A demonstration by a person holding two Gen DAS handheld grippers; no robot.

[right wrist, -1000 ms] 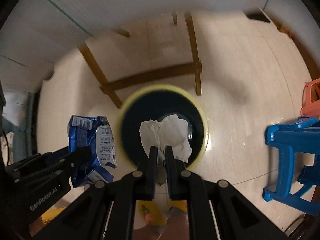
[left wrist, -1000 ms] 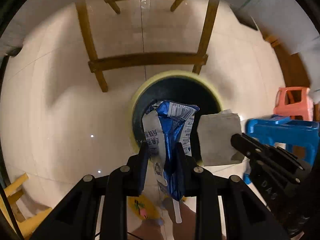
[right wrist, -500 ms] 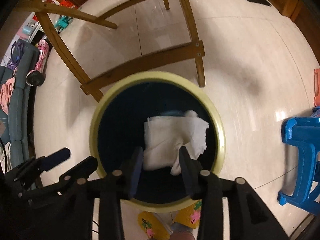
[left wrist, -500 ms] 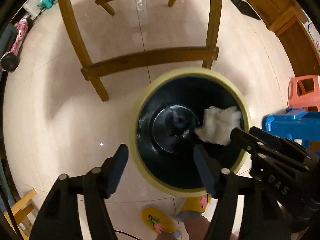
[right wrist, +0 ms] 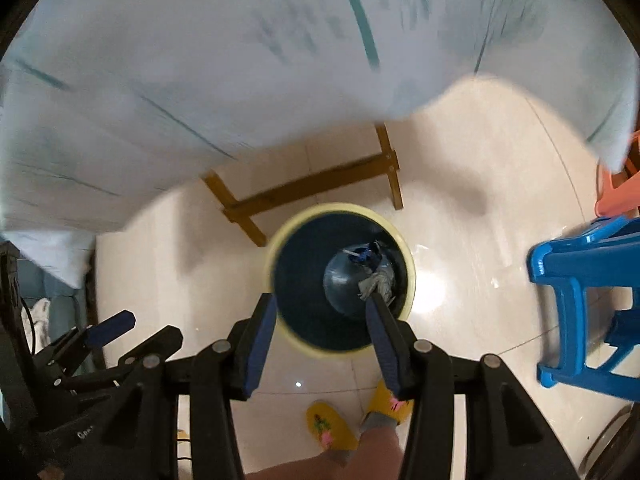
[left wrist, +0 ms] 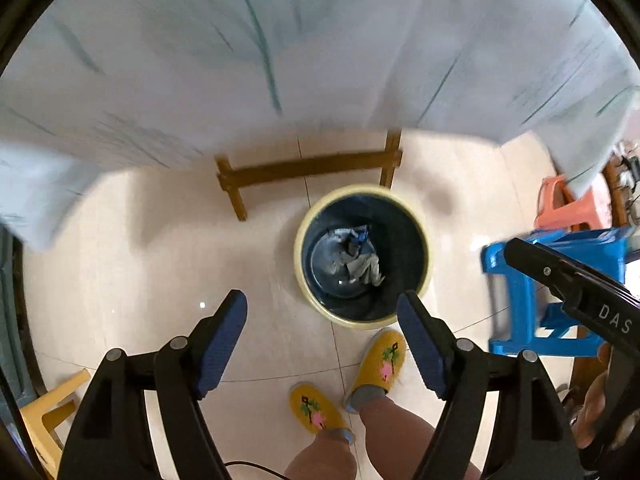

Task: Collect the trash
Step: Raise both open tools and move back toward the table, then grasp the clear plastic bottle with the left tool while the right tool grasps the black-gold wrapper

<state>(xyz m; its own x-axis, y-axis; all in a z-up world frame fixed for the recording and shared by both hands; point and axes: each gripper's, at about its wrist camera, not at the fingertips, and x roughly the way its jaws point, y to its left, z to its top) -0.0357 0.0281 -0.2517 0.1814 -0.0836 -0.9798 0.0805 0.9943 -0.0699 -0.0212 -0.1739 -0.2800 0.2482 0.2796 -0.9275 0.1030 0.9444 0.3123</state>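
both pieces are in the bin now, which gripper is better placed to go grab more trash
Neither clearly. The left gripper and right gripper are both open and empty above the bin, where the wrapper and tissue lie. No other trash is in view, so no side is favoured.

Warm, even light, glare on the glossy floor, motion-blurred tablecloth, and fisheye bending with dark corners.
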